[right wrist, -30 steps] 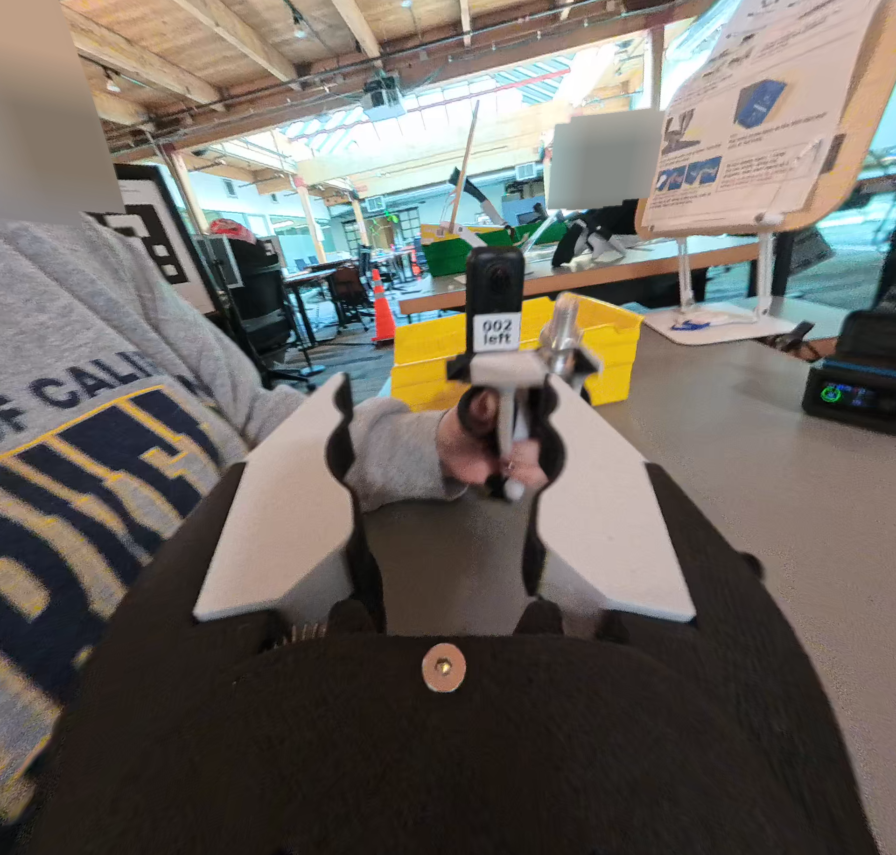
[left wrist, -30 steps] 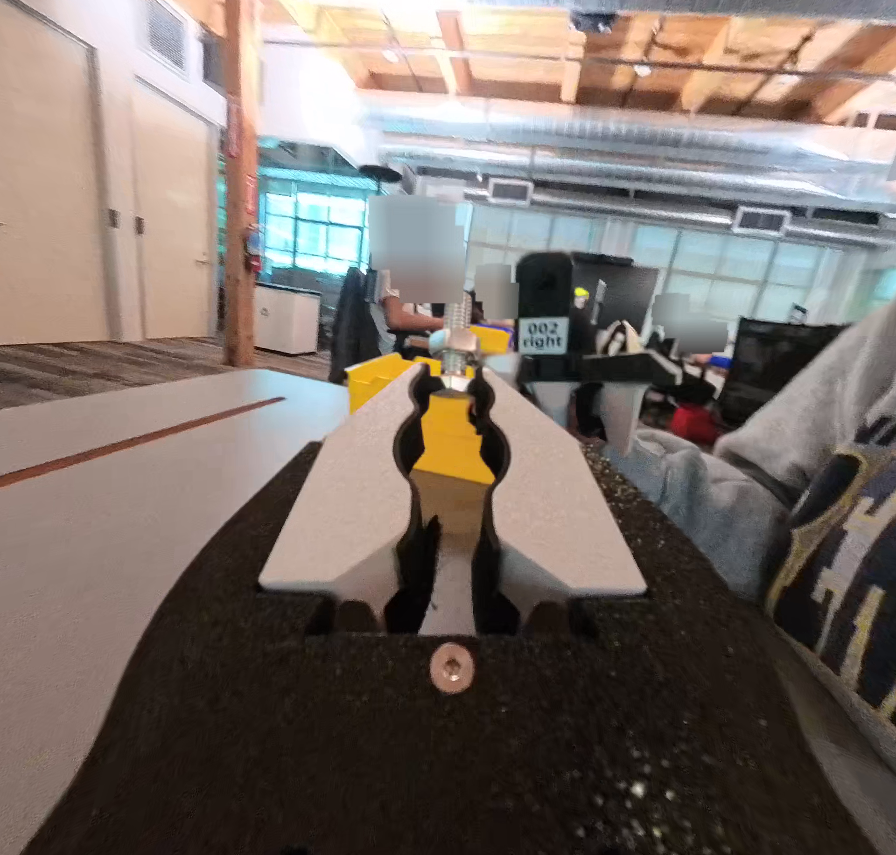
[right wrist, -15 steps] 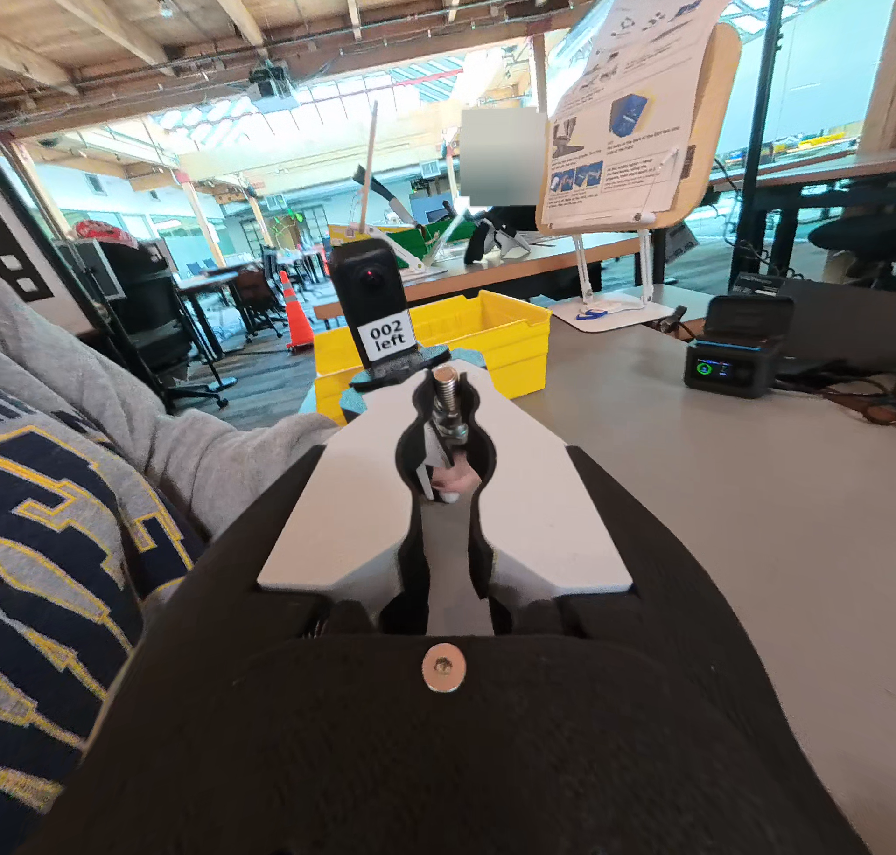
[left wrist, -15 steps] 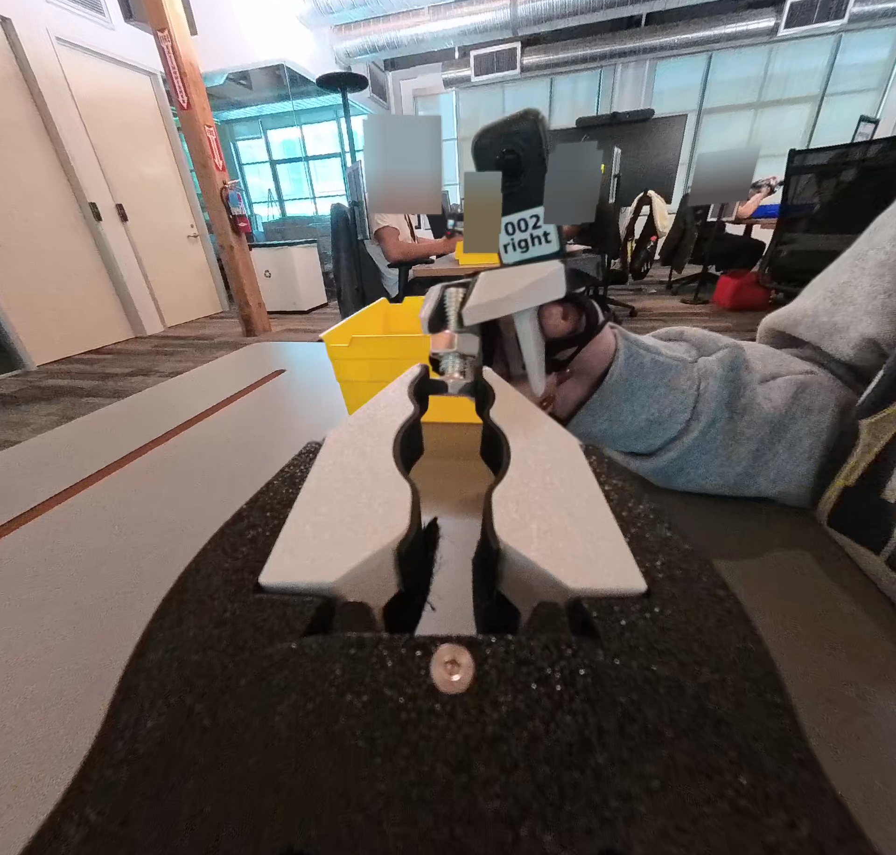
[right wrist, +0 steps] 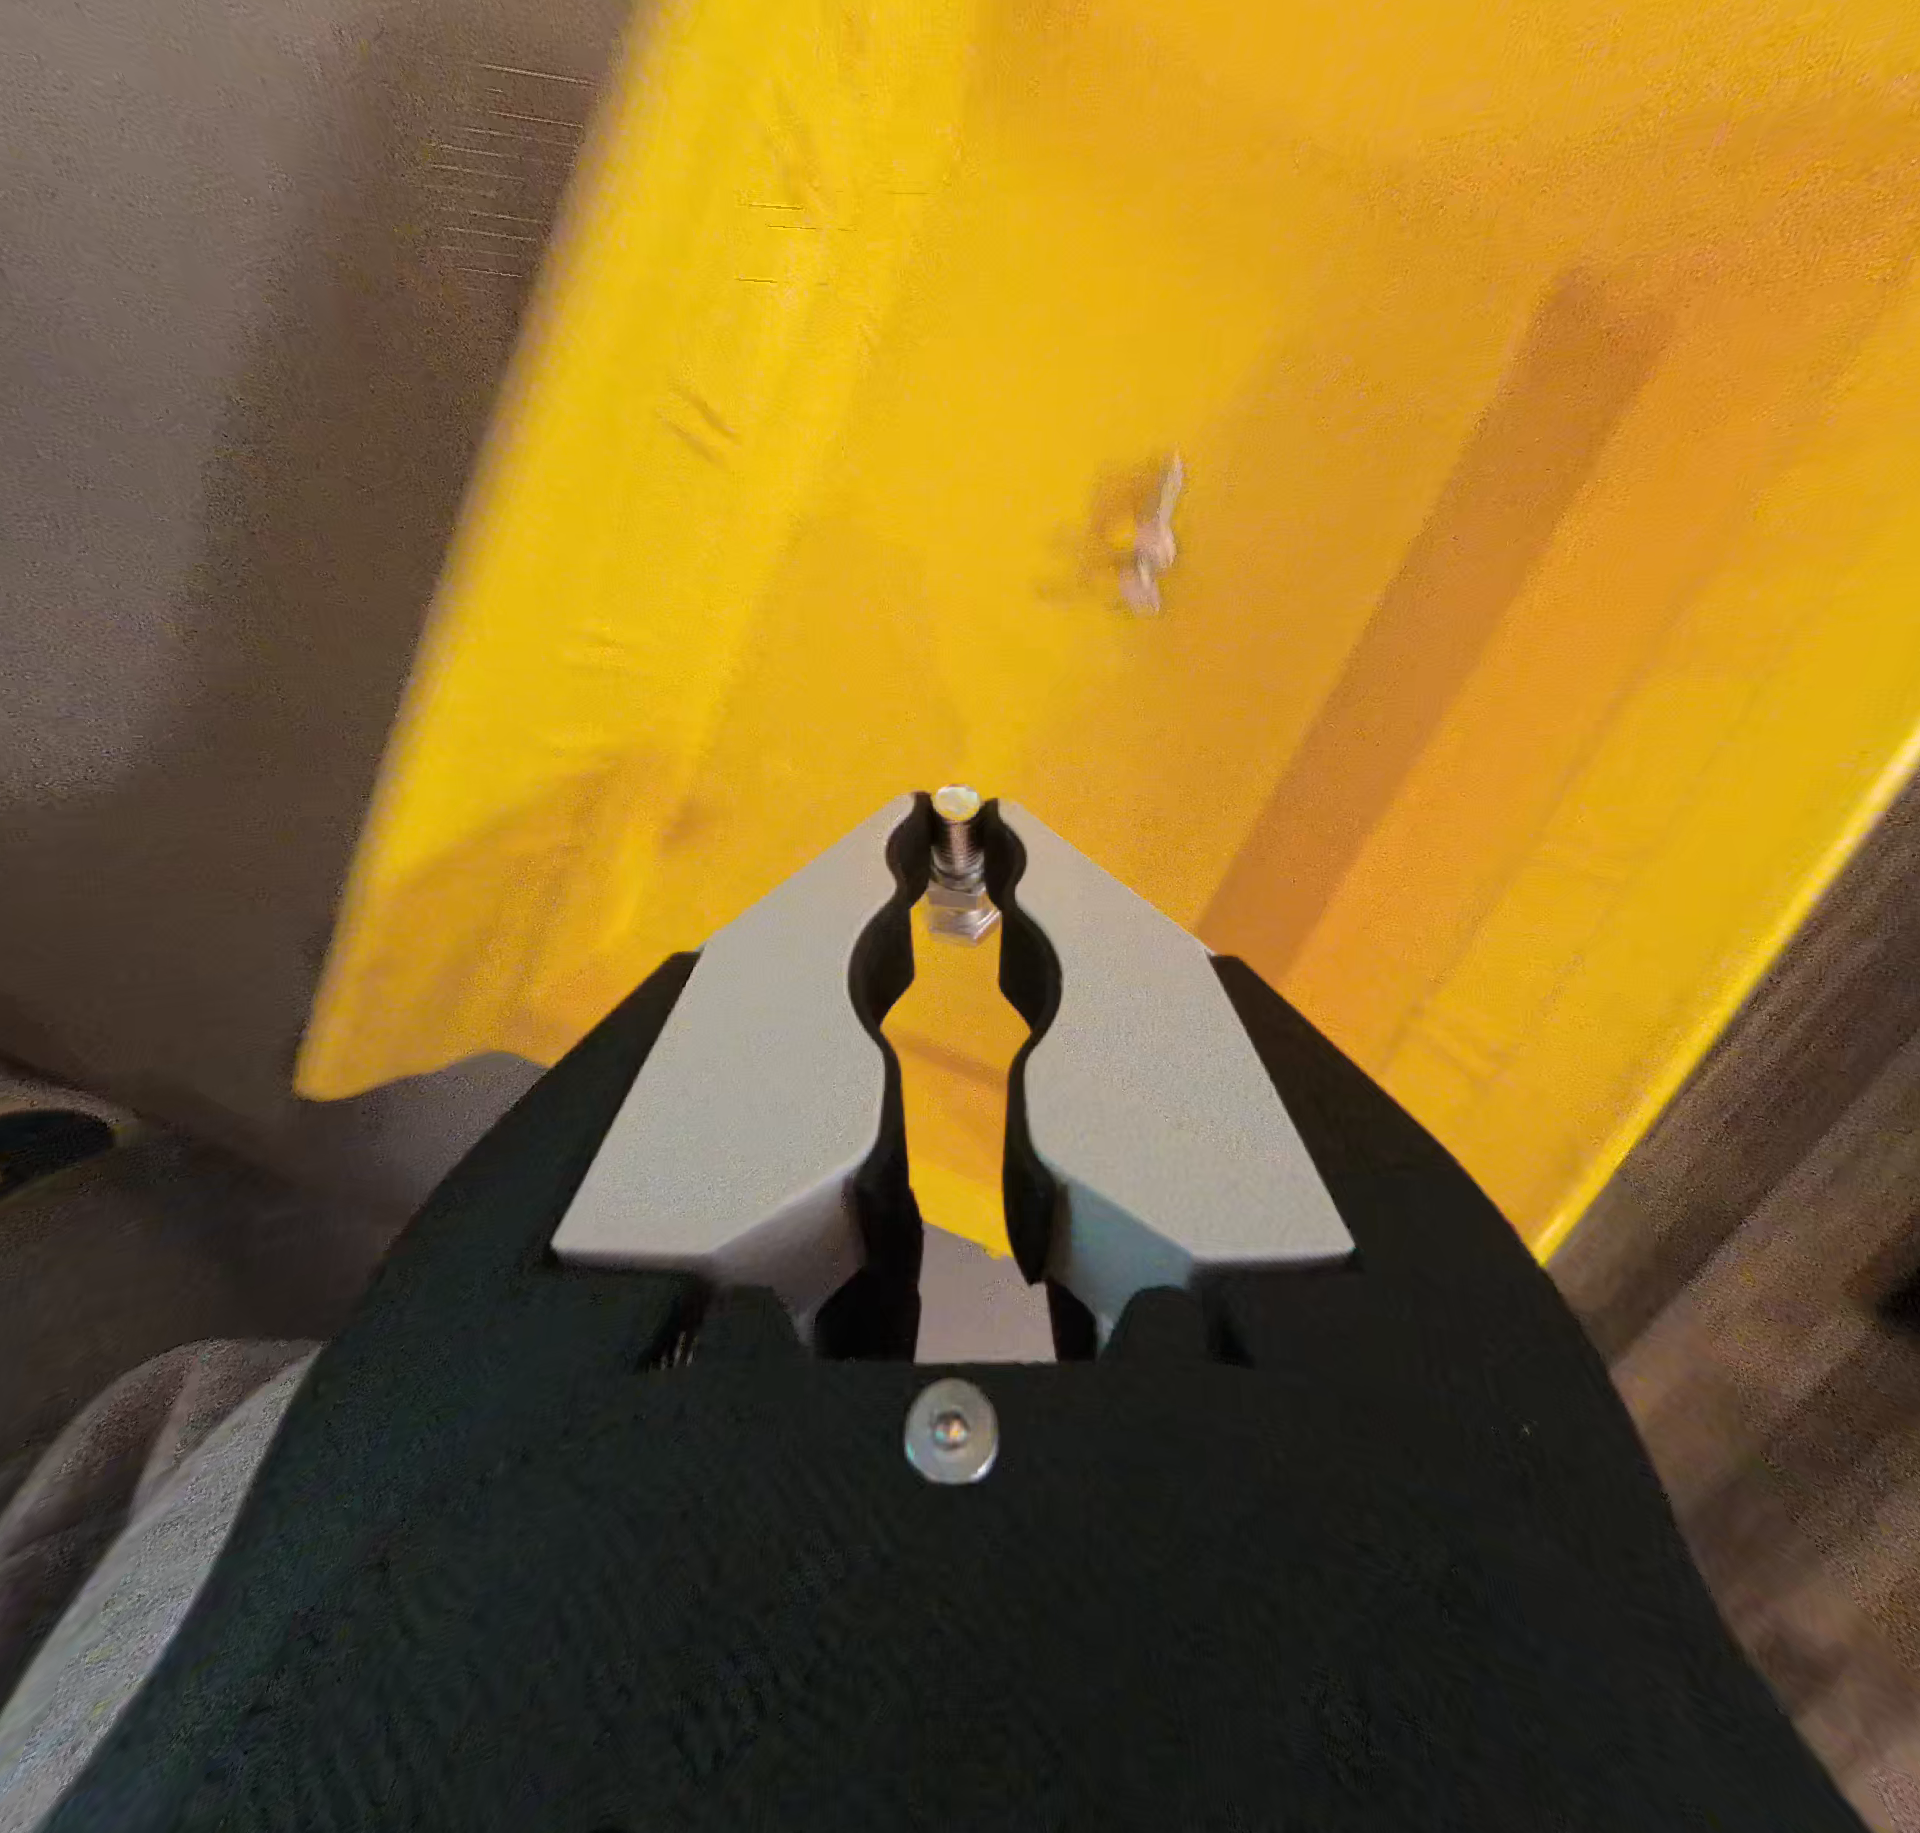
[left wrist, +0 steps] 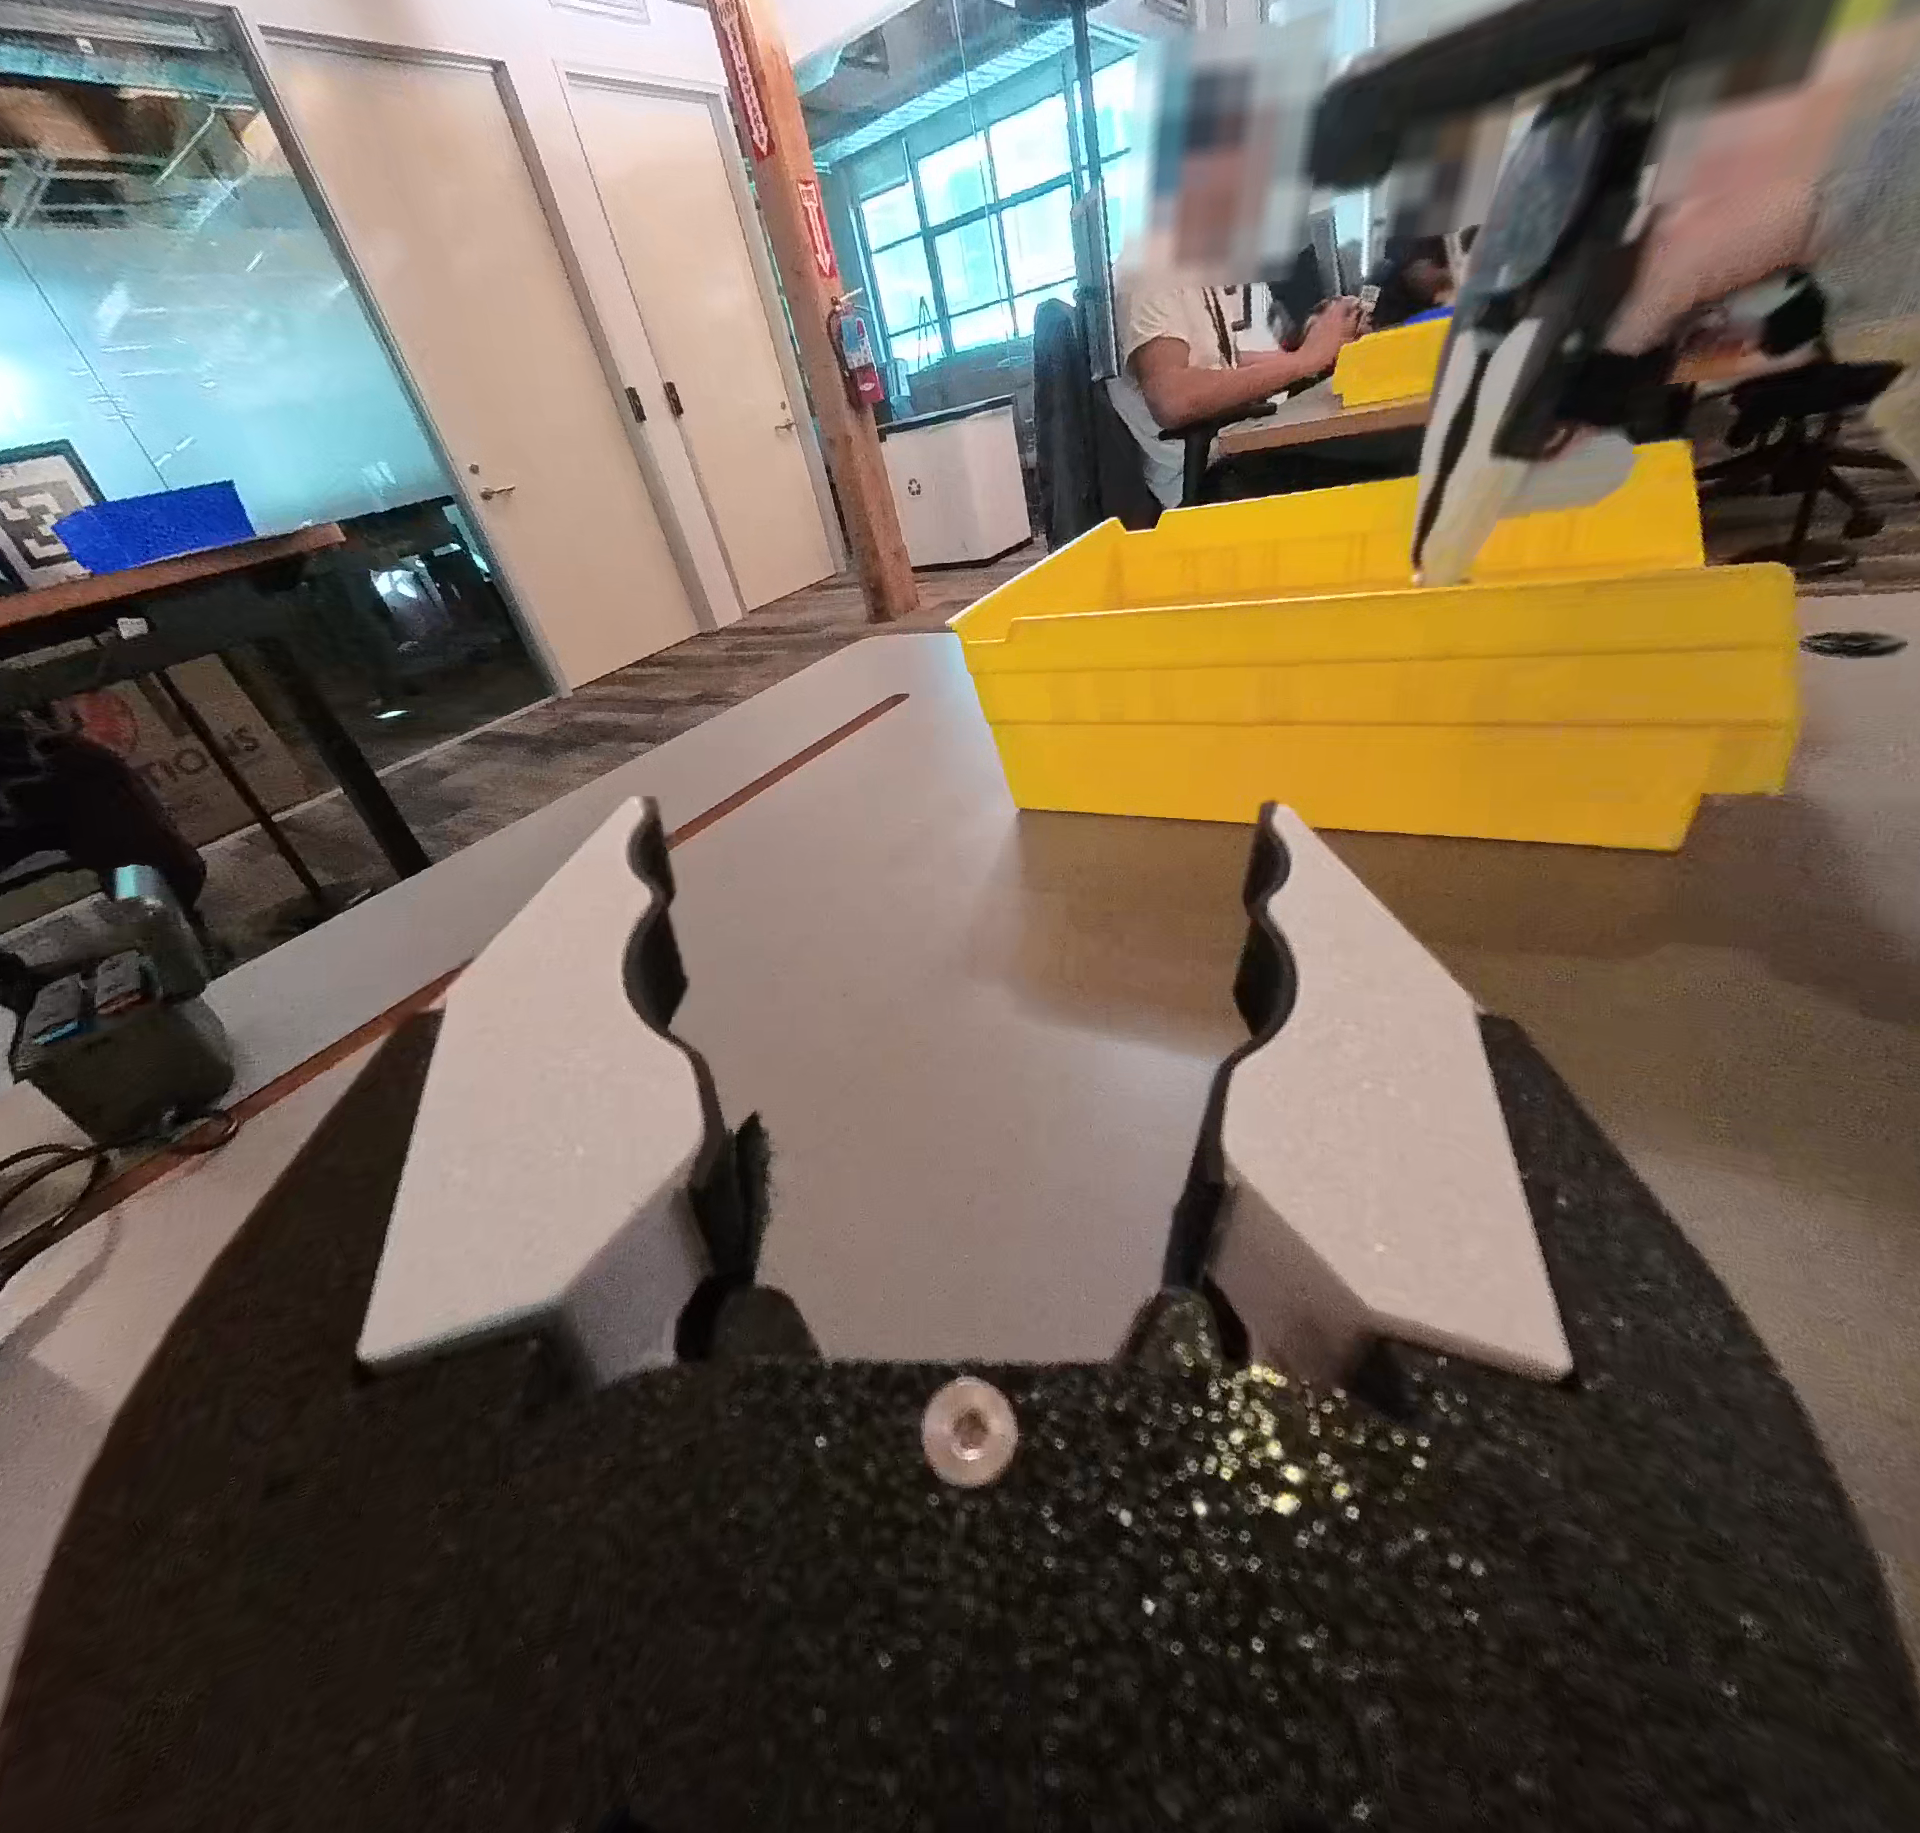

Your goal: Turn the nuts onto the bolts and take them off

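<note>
My right gripper [right wrist: 954,804] is shut on a small steel bolt [right wrist: 954,843] with a square nut [right wrist: 961,916] on its thread. It points down over the inside of a yellow bin [right wrist: 831,349]. A blurred small metal part [right wrist: 1141,536] lies on the bin floor beyond the bolt. My left gripper [left wrist: 956,827] is open and empty, low over the grey table [left wrist: 935,1004], short of the yellow bins [left wrist: 1351,723]. The right gripper also shows in the left wrist view [left wrist: 1449,557], blurred, tips down into the far bin.
Two yellow bins stand side by side ahead of my left gripper. A dark box with a cable [left wrist: 114,1045] sits at the table's left edge. A second table with a blue bin [left wrist: 156,536] stands farther left. A person [left wrist: 1174,360] sits at a far desk.
My left gripper has opened, let go of the bolt and dropped low over the table. My right gripper kept the bolt with its nut and swung it down over the yellow bin.
</note>
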Available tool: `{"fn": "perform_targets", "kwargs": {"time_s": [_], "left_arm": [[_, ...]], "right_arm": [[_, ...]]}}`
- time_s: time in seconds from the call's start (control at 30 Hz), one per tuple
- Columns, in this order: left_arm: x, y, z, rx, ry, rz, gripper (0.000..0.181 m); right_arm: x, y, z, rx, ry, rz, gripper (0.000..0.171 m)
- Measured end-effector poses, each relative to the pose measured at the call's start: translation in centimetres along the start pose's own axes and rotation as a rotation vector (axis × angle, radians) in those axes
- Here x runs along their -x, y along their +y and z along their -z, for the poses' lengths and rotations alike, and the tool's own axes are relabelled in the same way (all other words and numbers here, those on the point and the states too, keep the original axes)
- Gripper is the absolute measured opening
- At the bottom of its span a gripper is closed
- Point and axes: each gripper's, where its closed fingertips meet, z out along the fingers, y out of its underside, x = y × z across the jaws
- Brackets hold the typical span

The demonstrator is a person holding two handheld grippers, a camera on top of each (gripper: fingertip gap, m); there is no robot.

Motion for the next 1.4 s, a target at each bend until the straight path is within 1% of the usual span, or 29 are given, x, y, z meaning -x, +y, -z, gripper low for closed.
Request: {"fn": "perform_targets", "kwargs": {"time_s": [0.03, 0.1, 0.17, 0.2, 0.27, 0.3, 0.37, 0.43, 0.47, 0.5, 0.53, 0.57, 0.6, 0.63, 0.67, 0.77, 0.8, 0.83, 0.87, 0.9, 0.97, 1.03, 1.07, 1.17, 1.23, 1.27, 1.33, 1.37, 1.4], "left_arm": [[0.2, -0.1, 0.1, -0.002, -0.014, -0.005, 0.106], [0.7, -0.2, 0.3, -0.011, -0.035, -0.001, 0.105], [1.0, 0.0, 0.3, -0.006, -0.034, 0.023, 0.106], [0.9, 0.1, 0.3, -0.002, -0.021, 0.048, 0.109], [1.0, 0.3, 0.1, 0.009, -0.015, 0.083, 0.116], [1.1, 0.5, 0.0, 0.021, -0.021, 0.084, 0.119], [1.5, 0.9, -0.1, 0.037, -0.052, 0.071, 0.121], [2.5, 1.0, 0.1, 0.034, -0.118, 0.051, 0.122], [3.1, 1.0, 0.3, 0.025, -0.159, 0.037, 0.122], [3.6, 0.9, 0.5, 0.016, -0.194, 0.025, 0.122], [3.7, 0.9, 0.6, 0.008, -0.206, 0.02, 0.12], [3.3, 0.8, 0.6, -0.008, -0.177, 0.035, 0.115], [2.5, 0.8, 0.4, -0.028, -0.128, 0.075, 0.112], [1.9, 0.9, 0.2, -0.035, -0.099, 0.121, 0.112], [1.6, 1.1, 0.0, -0.031, -0.088, 0.146, 0.107], [1.9, 1.3, 0.2, -0.03, -0.139, 0.074, 0.091], [2.3, 1.2, 0.5, -0.034, -0.173, 0.04, 0.086], [2.8, 1.0, 0.9, -0.04, -0.209, 0.014, 0.082], [3.2, 0.8, 1.3, -0.051, -0.238, -0.015, 0.068], [3.6, 0.6, 1.7, -0.068, -0.267, -0.043, 0.058], [4.2, 0.3, 2.2, -0.075, -0.311, -0.073, 0.054], [4.6, 0.2, 2.4, -0.074, -0.331, -0.08, 0.055], [4.6, 0.2, 2.4, -0.075, -0.335, -0.084, 0.056], [4.9, 0.2, 2.4, -0.064, -0.343, -0.116, 0.058], [5.0, -0.1, 2.5, -0.057, -0.349, -0.137, 0.062], [5.0, -0.4, 2.6, -0.049, -0.344, -0.128, 0.071], [5.6, -1.2, 3.2, 0.007, -0.37, -0.026, 0.094], [5.7, -2.0, 4.0, 0.022, -0.384, 0.033, 0.1], [5.8, -3.0, 5.1, 0.023, -0.398, 0.082, 0.102]], "right_arm": [[-1.2, 1.1, -1.3, 0.08, -0.021, -0.034, 0.008], [-2.7, 2.9, -3.7, 0.207, -0.039, -0.07, 0.008], [-2.9, 3.3, -5.3, 0.241, -0.064, -0.081, 0.008], [-2.7, 3.0, -5.7, 0.231, -0.077, -0.082, 0.014], [-2.9, 2.4, -5.3, 0.198, -0.021, -0.069, 0.046], [-3.2, 1.9, -4.5, 0.158, 0.041, -0.066, 0.056], [-3.4, -0.5, -1.6, -0.002, 0.194, -0.046, 0.066], [-2.7, -4.4, 2.7, -0.269, 0.385, -0.008, 0.058], [-0.7, -6.6, 4.7, -0.43, 0.408, 0.011, 0.054], [2.5, -8.8, 6.3, -0.599, 0.349, 0.039, 0.05], [7.2, -10.9, 7.4, -0.764, 0.197, 0.092, 0.047], [12.3, -12.5, 8.4, -0.911, -0.001, 0.164, 0.034], [16.5, -13.7, 9.0, -1.019, -0.166, 0.216, 0.029], [19.2, -14.6, 8.8, -1.075, -0.265, 0.252, 0.028], [20.8, -15.6, 7.6, -1.096, -0.293, 0.286, 0.029], [21.6, -18.7, 3.6, -1.213, -0.166, 0.337, 0.029], [21.4, -19.2, 2.7, -1.265, -0.138, 0.332, 0.022], [21.5, -19.3, 2.0, -1.315, -0.148, 0.33, 0.012], [21.4, -19.3, 1.5, -1.359, -0.153, 0.309, 0.0], [20.8, -19.2, 1.1, -1.392, -0.124, 0.277, 0.0], [19.8, -18.9, 0.5, -1.426, 0.003, 0.32, 0.0], [19.1, -18.7, -0.1, -1.439, 0.162, 0.411, 0.0], [19.1, -18.7, -0.3, -1.439, 0.186, 0.428, 0.0], [20.4, -18.4, -0.3, -1.458, 0.125, 0.463, 0.0], [20.7, -18.2, -0.2, -1.47, 0.136, 0.491, 0.0], [20.7, -18.2, -0.2, -1.47, 0.139, 0.497, 0.0], [20.7, -18.2, -0.3, -1.464, 0.134, 0.493, 0.0], [20.6, -18.2, -0.4, -1.461, 0.134, 0.488, 0.0], [20.5, -18.2, -0.4, -1.46, 0.135, 0.483, 0.0]]}}
